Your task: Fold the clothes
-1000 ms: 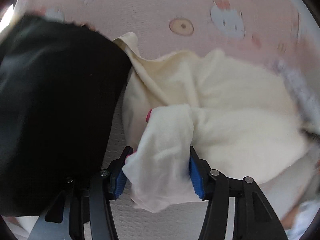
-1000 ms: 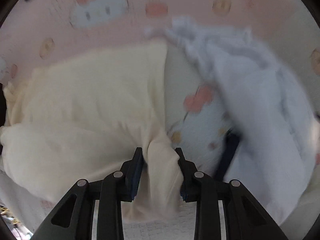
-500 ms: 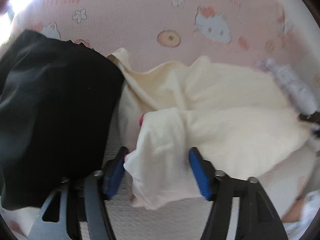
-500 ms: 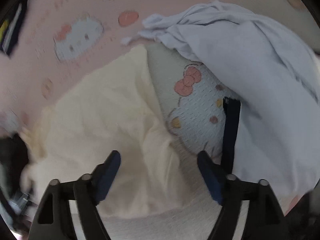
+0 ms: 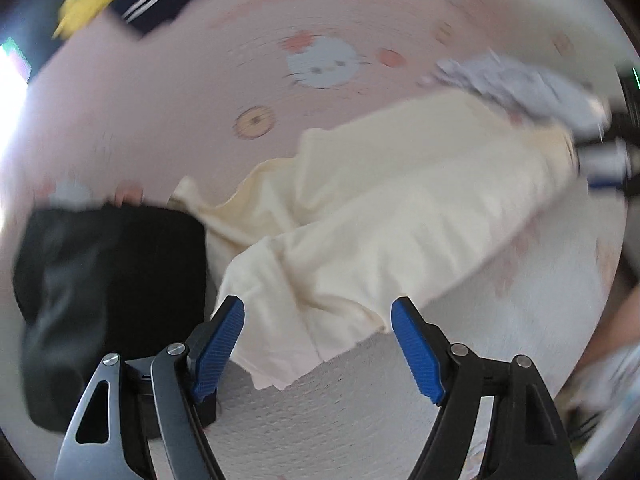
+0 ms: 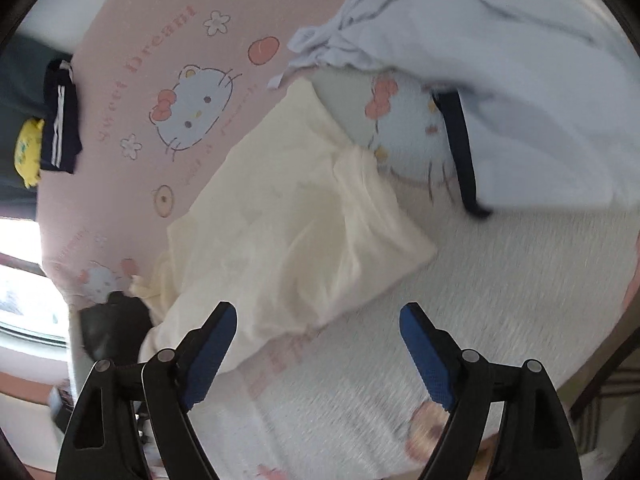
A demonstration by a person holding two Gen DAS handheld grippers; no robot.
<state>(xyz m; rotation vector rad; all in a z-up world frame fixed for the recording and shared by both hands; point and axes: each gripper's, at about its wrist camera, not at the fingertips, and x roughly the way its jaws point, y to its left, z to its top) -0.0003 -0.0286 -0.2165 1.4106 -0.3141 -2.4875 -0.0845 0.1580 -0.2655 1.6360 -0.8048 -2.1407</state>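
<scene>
While opening, L gripper (image 5: 318,320) & R gripper (image 6: 318,326) spread wide above folded cream top (image 6: 288,224) on sheet (image 6: 500,280), gripping nothing.

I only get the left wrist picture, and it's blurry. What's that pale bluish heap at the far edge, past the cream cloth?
Observer: The right wrist view shows it sharply: a large crumpled light blue garment, with a dark strap lying along its edge.
Operator: And the other claw, is it gripping anything?
Observer: No. The right claw has its jaws opening and its pads press on nothing. The cream garment lies loose just ahead.
Operator: Any writing on the bedding?
Observer: Yes, the pink sheet reads "Sweet Dream" beside a cartoon cat.
</scene>
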